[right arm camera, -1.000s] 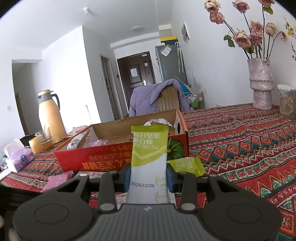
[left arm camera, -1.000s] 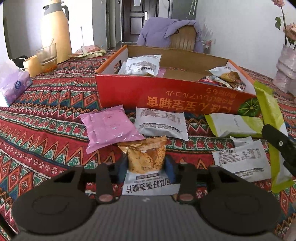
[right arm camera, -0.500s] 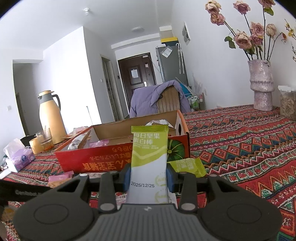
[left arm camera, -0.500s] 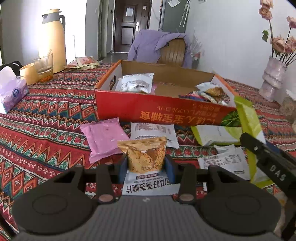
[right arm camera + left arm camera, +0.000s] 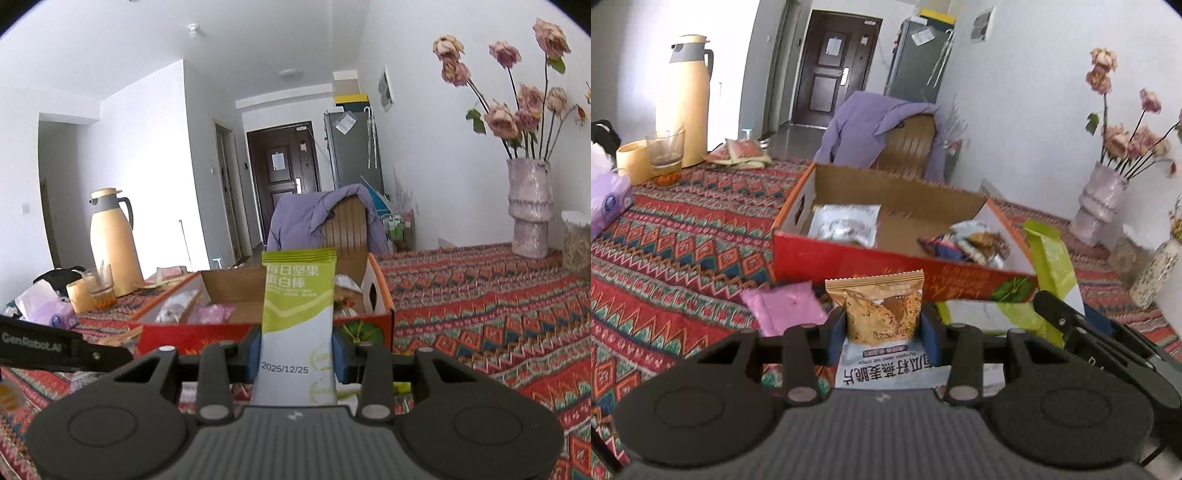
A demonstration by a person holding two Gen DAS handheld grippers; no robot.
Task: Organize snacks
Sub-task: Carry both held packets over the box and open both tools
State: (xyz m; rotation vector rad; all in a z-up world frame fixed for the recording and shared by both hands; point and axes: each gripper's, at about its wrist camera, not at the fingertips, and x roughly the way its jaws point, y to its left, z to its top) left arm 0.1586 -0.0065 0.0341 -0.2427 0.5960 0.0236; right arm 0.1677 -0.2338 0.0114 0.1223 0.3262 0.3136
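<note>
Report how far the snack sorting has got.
Done: several packets already lie in the red box. In hand: the left gripper clamps an oat crisp packet, the right gripper a green nut bar. Left: the pink packet on the tablecloth.

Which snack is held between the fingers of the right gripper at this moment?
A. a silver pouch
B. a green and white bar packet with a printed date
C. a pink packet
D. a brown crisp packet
B: in the right wrist view the right gripper is shut on the green and white bar packet, which stands upright with a date printed on its white part.
</note>
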